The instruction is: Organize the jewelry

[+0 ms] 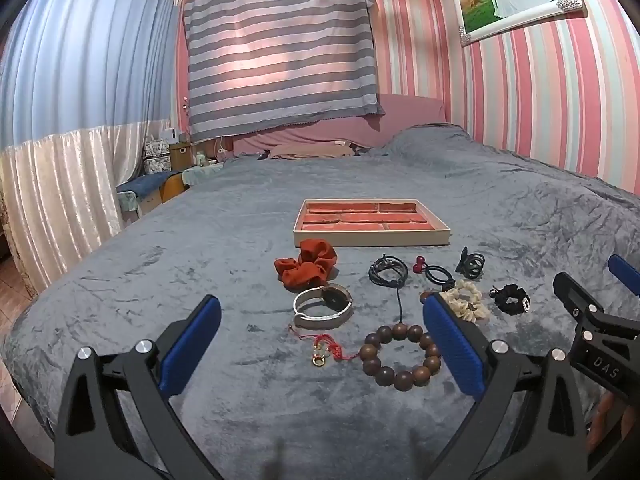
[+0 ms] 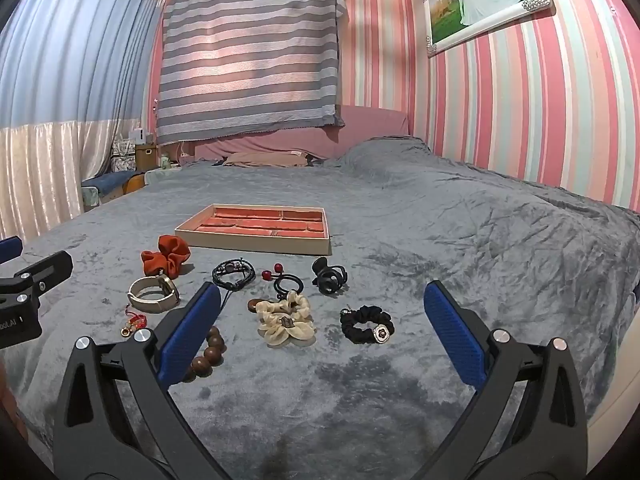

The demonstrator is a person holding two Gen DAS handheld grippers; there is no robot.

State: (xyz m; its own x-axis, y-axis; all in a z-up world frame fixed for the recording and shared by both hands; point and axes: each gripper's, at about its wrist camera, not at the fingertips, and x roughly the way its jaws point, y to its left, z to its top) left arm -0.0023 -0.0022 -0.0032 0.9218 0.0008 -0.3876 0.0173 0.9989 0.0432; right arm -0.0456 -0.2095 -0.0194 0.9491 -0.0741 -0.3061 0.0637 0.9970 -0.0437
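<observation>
A beige tray with red compartments (image 1: 370,238) (image 2: 256,242) lies on the grey bed. In front of it lie an orange scrunchie (image 1: 306,270) (image 2: 166,260), a watch (image 1: 322,308) (image 2: 154,294), a red cord charm (image 1: 324,352) (image 2: 134,322), a wooden bead bracelet (image 1: 400,360) (image 2: 208,354), a black cord bracelet (image 1: 388,272) (image 2: 234,272), a hair tie with red beads (image 1: 432,270) (image 2: 282,278), a black claw clip (image 1: 471,263) (image 2: 329,276), a cream scrunchie (image 1: 466,300) (image 2: 286,318) and a black scrunchie (image 1: 512,298) (image 2: 368,324). My left gripper (image 1: 322,316) is open and empty above the watch and beads. My right gripper (image 2: 322,304) is open and empty above the two scrunchies.
The grey blanket (image 1: 160,280) covers a wide bed. Striped walls stand to the right and behind, curtains to the left. A bedside shelf with boxes (image 1: 172,160) stands at the far left. The bed's left edge drops to a tiled floor (image 1: 12,292).
</observation>
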